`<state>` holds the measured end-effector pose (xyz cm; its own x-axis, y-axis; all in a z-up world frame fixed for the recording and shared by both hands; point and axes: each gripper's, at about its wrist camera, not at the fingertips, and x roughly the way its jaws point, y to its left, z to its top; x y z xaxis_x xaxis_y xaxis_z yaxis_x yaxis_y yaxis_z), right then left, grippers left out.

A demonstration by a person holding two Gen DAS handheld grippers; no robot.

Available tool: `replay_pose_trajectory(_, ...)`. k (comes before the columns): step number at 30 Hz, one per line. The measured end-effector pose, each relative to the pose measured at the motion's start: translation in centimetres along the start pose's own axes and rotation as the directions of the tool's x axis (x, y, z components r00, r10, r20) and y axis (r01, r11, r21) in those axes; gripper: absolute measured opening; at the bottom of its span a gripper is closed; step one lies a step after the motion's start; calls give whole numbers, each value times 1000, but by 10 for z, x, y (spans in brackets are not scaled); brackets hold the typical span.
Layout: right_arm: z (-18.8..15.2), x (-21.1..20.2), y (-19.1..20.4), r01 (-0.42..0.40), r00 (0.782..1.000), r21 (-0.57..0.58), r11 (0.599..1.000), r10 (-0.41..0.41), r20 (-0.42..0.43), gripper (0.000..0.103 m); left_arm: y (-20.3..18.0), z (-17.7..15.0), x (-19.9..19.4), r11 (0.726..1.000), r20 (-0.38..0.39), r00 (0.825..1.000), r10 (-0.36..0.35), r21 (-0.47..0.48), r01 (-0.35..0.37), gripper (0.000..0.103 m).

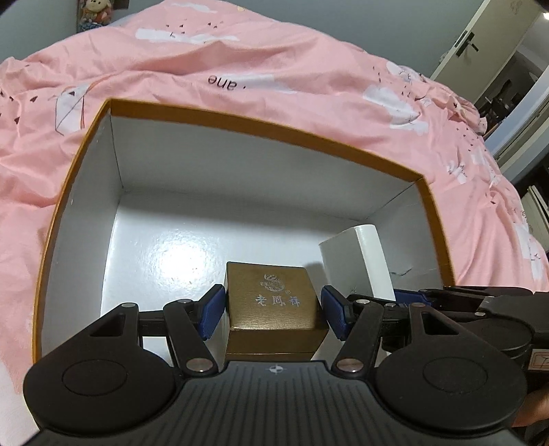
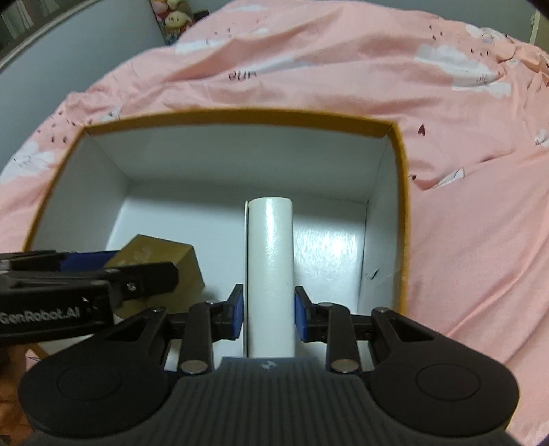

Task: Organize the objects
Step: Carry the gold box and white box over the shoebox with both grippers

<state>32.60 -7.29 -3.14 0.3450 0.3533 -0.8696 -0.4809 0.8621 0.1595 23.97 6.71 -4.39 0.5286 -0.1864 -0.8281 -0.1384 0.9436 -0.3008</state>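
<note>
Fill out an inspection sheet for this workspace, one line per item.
Surface: pink bedspread, rumpled, with white cloud print.
Job's things: open box with orange rim and white inside, on the bedspread; gold box and white box both inside it.
Clutter: nothing seen.
Grippers: left gripper closed on the gold box, blue fingers on its sides; right gripper closed on the white box.
Cables: nothing seen.
Surroundings: plush toys beyond the bed's far edge; door at upper right in the left wrist view.
</note>
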Motion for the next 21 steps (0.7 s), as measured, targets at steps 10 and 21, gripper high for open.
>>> replay_pose_trajectory(10,1,18,9,25,995,-162,987,-40,-93,31,9,-6,18,1000,-81,997,21,19,-19,70)
replay_pose_trajectory(21,-6,5,29,120,979,-428,896,-177,-98,38,10,-6,15,1000,-107,994,16,17,-14,71)
